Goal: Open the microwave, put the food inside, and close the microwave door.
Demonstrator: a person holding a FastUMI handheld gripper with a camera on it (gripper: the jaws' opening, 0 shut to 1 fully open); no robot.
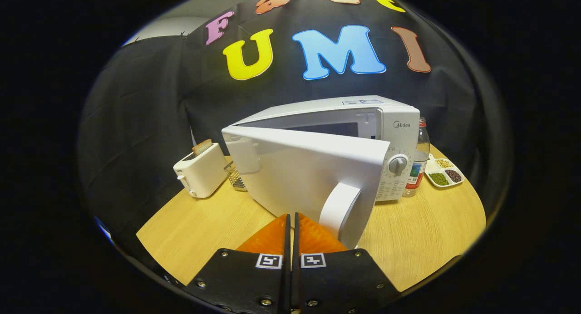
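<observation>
one microwave (pixel 386 123) on the round table (pixel 422 241), door (pixel 299 169) swung partly open, handle (pixel 338 209) just beyond the gripper (pixel 291 221), fingers pressed together on nothing. one toaster (pixel 202 171) holding one bread slice (pixel 202 147). one bottle (pixel 420 157). one tray (pixel 445 172), three piles of beans.

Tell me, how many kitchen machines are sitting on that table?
2. The microwave stands mid-table, its door swung partly open just ahead of the shut gripper. The toaster sits left of it. Others may hide behind.
</observation>
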